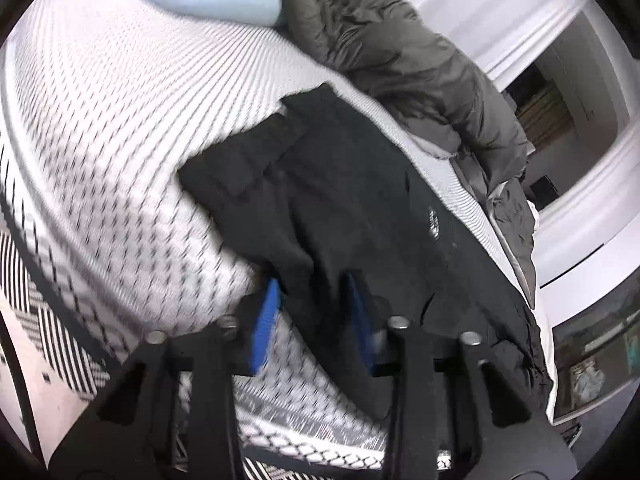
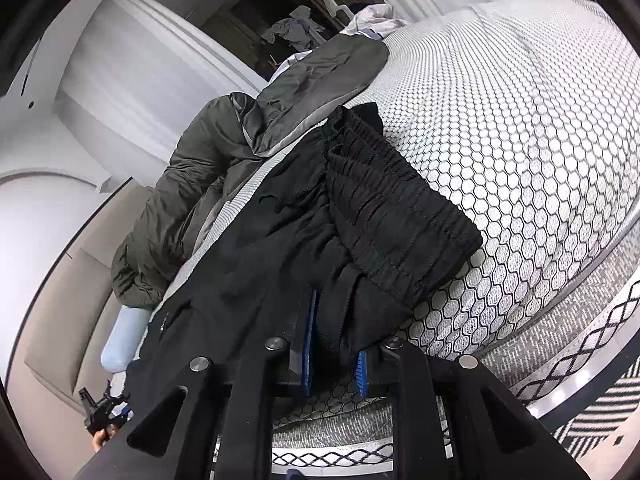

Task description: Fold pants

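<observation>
Here, pants (image 1: 340, 208): black, spread along the near edge of the honeycomb-patterned mattress (image 1: 120, 120), within both claws' reach.
Left gripper (image 1: 312, 292): narrowed onto the near hem, to lift it.
Right gripper (image 2: 334, 344): nearly closed, pinching cloth below the elastic waistband (image 2: 400, 208).
Grey duvet (image 1: 400, 40): bunched behind, clear.

The left view is motion-blurred, so the small white logo (image 1: 434, 222) on the pants (image 1: 340, 200) cannot be read. Pants fabric covers the tips of the left gripper (image 1: 314, 280) and the right gripper (image 2: 334, 320). In the right view, the pillow (image 2: 122, 344) is half hidden behind the pants.
</observation>
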The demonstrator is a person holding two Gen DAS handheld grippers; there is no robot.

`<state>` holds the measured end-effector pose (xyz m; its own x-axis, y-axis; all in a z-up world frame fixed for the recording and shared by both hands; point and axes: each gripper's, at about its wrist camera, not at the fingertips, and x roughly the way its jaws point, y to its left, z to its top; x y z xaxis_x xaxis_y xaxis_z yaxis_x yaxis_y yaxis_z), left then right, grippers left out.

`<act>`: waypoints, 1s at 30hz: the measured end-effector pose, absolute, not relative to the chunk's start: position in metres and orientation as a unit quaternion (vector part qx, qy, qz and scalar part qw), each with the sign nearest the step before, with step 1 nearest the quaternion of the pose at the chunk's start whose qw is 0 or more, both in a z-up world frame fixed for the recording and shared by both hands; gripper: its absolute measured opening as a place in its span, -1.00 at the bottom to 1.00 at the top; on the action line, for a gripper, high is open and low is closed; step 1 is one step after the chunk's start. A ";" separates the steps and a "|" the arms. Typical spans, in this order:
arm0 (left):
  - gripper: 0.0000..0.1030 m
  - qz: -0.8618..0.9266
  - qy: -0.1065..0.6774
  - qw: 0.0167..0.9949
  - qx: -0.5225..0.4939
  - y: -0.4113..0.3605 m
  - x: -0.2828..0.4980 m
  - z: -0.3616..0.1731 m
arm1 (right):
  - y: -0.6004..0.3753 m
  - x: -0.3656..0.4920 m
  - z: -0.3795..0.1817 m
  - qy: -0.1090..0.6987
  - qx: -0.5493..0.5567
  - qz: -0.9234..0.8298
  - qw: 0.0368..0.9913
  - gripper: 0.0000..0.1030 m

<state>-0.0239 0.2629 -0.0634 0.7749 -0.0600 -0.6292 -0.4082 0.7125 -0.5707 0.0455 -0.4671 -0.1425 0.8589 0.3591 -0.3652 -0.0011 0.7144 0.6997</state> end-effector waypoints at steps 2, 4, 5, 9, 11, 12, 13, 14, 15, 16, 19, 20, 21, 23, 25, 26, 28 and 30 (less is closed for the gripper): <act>-0.65 0.098 0.320 0.870 -0.362 0.264 -0.019 -0.061 | -0.468 0.045 -0.143 0.245 0.368 0.104 0.891 -0.64; -0.65 0.098 0.332 0.860 -0.375 0.268 -0.017 -0.068 | -0.469 0.044 -0.145 0.247 0.369 0.104 0.890 -0.60; -0.65 0.093 0.332 0.856 -0.386 0.270 -0.020 -0.070 | -0.470 0.043 -0.146 0.247 0.371 0.104 0.889 -0.58; -0.52 0.082 0.329 0.851 -0.401 0.270 -0.036 -0.075 | -0.471 0.038 -0.149 0.247 0.371 0.107 0.889 -0.49; -0.47 0.075 0.329 0.852 -0.400 0.270 -0.036 -0.079 | -0.471 0.038 -0.149 0.248 0.372 0.107 0.888 -0.47; -0.47 0.076 0.330 0.852 -0.400 0.272 -0.034 -0.080 | -0.471 0.040 -0.150 0.250 0.372 0.108 0.888 -0.46; -0.47 0.079 0.328 0.850 -0.405 0.274 -0.031 -0.081 | -0.471 0.040 -0.150 0.250 0.373 0.108 0.887 -0.43; -0.48 0.081 0.324 0.848 -0.410 0.278 -0.029 -0.083 | -0.471 0.041 -0.150 0.249 0.376 0.109 0.886 -0.42; -0.48 0.084 0.317 0.848 -0.416 0.282 -0.024 -0.084 | -0.471 0.043 -0.151 0.248 0.379 0.110 0.885 -0.42; -0.53 0.086 0.313 0.847 -0.420 0.285 -0.020 -0.084 | -0.471 0.043 -0.151 0.246 0.381 0.111 0.884 -0.42; -0.92 0.095 0.297 0.850 -0.426 0.289 -0.014 -0.080 | -0.472 0.046 -0.153 0.236 0.397 0.112 0.880 -0.74; -0.96 0.098 0.290 0.854 -0.421 0.288 -0.014 -0.076 | -0.472 0.046 -0.152 0.229 0.400 0.115 0.880 -0.90; -0.96 0.103 0.283 0.859 -0.413 0.285 -0.016 -0.071 | -0.471 0.045 -0.151 0.224 0.401 0.115 0.881 -0.91; -0.97 0.107 0.272 0.868 -0.402 0.282 -0.023 -0.062 | -0.470 0.039 -0.148 0.217 0.398 0.112 0.884 -0.93; -0.97 0.109 0.263 0.874 -0.393 0.280 -0.032 -0.053 | -0.471 0.028 -0.144 0.210 0.395 0.114 0.887 -0.94; -0.98 0.109 0.260 0.876 -0.392 0.280 -0.036 -0.048 | -0.472 0.024 -0.142 0.208 0.396 0.116 0.887 -0.94; -0.98 0.103 0.251 0.880 -0.389 0.281 -0.036 -0.036 | -0.474 0.017 -0.135 0.201 0.396 0.116 0.888 -0.94; -0.98 0.101 0.247 0.884 -0.384 0.283 -0.027 -0.023 | -0.472 0.017 -0.118 0.191 0.386 0.114 0.895 -0.94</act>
<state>-0.0274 0.2828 -0.0233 0.8572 -0.0122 -0.5148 -0.3682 0.6844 -0.6293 0.0169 -0.4717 -0.1176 0.9009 0.3517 -0.2542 -0.0570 0.6766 0.7341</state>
